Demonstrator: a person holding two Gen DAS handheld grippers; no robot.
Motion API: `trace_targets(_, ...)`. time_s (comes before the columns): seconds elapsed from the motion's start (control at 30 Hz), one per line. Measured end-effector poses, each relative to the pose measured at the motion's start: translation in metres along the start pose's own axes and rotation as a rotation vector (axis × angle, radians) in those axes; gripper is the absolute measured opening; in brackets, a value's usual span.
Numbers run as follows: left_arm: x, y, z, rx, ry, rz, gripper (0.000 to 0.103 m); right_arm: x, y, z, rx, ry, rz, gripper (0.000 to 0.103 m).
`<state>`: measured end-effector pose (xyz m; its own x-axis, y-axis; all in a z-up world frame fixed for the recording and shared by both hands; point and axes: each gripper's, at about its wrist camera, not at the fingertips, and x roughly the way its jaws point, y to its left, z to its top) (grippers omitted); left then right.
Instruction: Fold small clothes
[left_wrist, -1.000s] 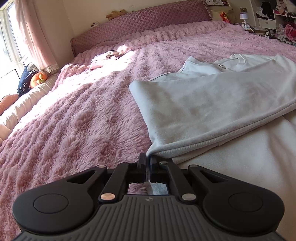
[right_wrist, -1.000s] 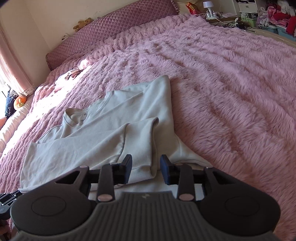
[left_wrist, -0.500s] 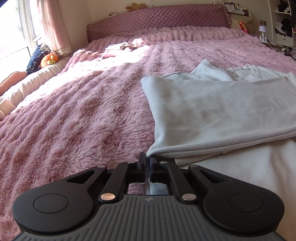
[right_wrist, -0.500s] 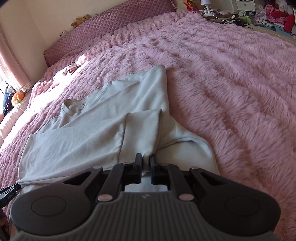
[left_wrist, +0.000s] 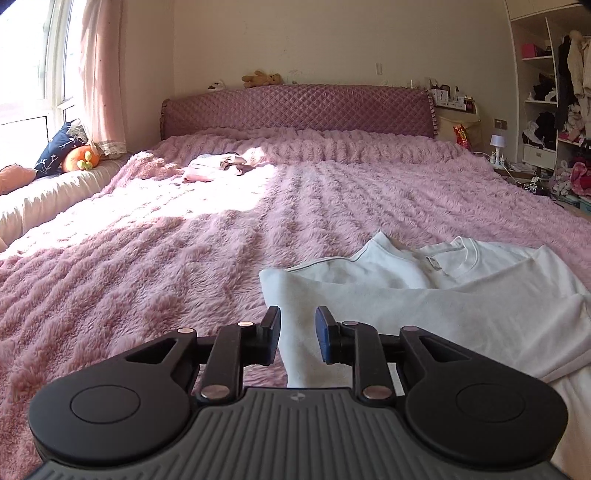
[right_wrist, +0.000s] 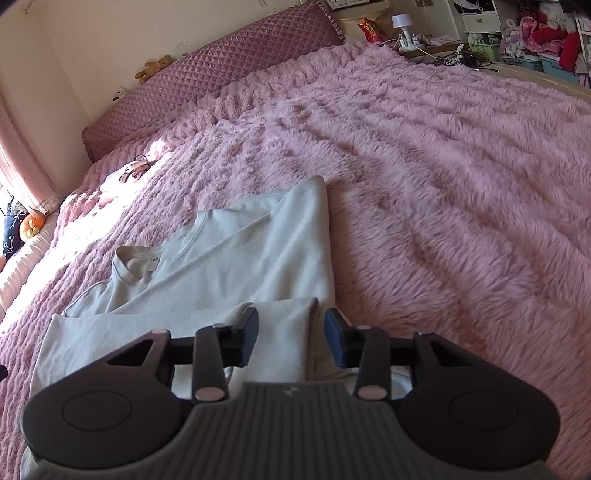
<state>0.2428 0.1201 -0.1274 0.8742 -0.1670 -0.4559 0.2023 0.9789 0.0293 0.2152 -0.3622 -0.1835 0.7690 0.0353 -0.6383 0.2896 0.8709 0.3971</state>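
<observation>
Lying folded on blanket (right_wrist: 461, 155), shirt (right_wrist: 229, 266) collar toward headboard; left tongs (left_wrist: 297, 334), right tongs (right_wrist: 291, 341) agape, empty.

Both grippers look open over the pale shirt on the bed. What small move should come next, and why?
Probably lower the right gripper and pinch the bottom edge of the folded sleeve panel beneath it. Both the right and left gripper are open and hold nothing, and the shirt lies only half folded on the pink blanket, collar still exposed.
</observation>
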Motion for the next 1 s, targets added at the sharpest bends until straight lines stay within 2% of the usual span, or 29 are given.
trace_targets(0.07, 0.021, -0.002, 0.003, -0.063, 0.034, -0.024, 0.033, 0.012, 0.001, 0.000, 0.014, 0.026, -0.009, 0.036)
trace_targets(0.17, 0.052, 0.004, 0.003, -0.169, 0.089, -0.059, 0.033, 0.014, 0.002, 0.002, 0.016, 0.031, 0.005, 0.001)
trace_targets(0.23, 0.067, 0.010, 0.000, -0.218, 0.130, -0.067, 0.033, 0.009, 0.002, 0.002, 0.026, 0.017, 0.010, 0.000)
trace_targets(0.33, 0.088, 0.020, -0.008, -0.265, 0.232, -0.014, 0.032, 0.001, 0.003, 0.002, 0.015, -0.013, -0.014, 0.000)
trace_targets(0.37, 0.092, 0.025, -0.013, -0.290, 0.256, -0.019, 0.032, 0.002, 0.001, 0.000, 0.021, -0.007, -0.015, 0.000)
trace_targets(0.43, 0.096, 0.034, -0.022, -0.344, 0.265, -0.039, 0.031, 0.011, -0.005, -0.007, 0.023, 0.024, -0.032, 0.000)
trace_targets(0.53, 0.089, 0.030, -0.018, -0.308, 0.250, -0.033, 0.031, 0.014, -0.010, -0.016, 0.025, 0.021, -0.032, 0.001)
trace_targets(0.57, 0.084, 0.029, -0.015, -0.300, 0.243, -0.030, 0.032, 0.012, -0.009, -0.015, 0.024, 0.017, -0.033, 0.005)
trace_targets(0.6, 0.076, 0.029, -0.011, -0.299, 0.235, -0.026, 0.033, 0.009, -0.008, -0.013, 0.024, 0.020, -0.036, 0.014)
trace_targets(0.63, 0.068, 0.028, -0.006, -0.305, 0.232, -0.019, 0.041, 0.005, -0.006, -0.012, 0.015, 0.022, -0.040, 0.018)
trace_targets(0.67, 0.060, 0.028, -0.002, -0.313, 0.234, -0.009, 0.061, -0.002, -0.002, -0.010, -0.008, 0.022, -0.042, 0.029)
trace_targets(0.7, 0.047, 0.027, 0.003, -0.319, 0.237, 0.007, 0.072, -0.008, 0.002, -0.008, -0.033, 0.015, -0.050, 0.040)
trace_targets(0.73, 0.035, 0.025, 0.007, -0.312, 0.228, 0.016, 0.084, -0.019, 0.007, -0.006, -0.076, -0.001, -0.066, 0.047)
trace_targets(0.77, 0.019, 0.022, 0.012, -0.294, 0.208, 0.020, 0.086, -0.028, 0.012, -0.004, -0.114, -0.008, -0.073, 0.059)
trace_targets(0.83, -0.010, 0.014, 0.018, -0.244, 0.192, 0.030, 0.092, -0.049, 0.019, -0.001, -0.164, -0.019, -0.075, 0.068)
trace_targets(0.87, -0.022, 0.010, 0.020, -0.222, 0.201, 0.043, 0.096, -0.057, 0.021, 0.000, -0.179, -0.004, -0.076, 0.080)
trace_targets(0.93, -0.046, -0.001, 0.023, -0.172, 0.245, 0.079, 0.098, -0.073, 0.026, 0.000, -0.185, 0.031, -0.118, 0.082)
trace_targets(1.0, -0.069, -0.012, 0.022, -0.126, 0.277, 0.114, 0.098, -0.092, 0.031, -0.004, -0.194, 0.026, -0.176, 0.082)
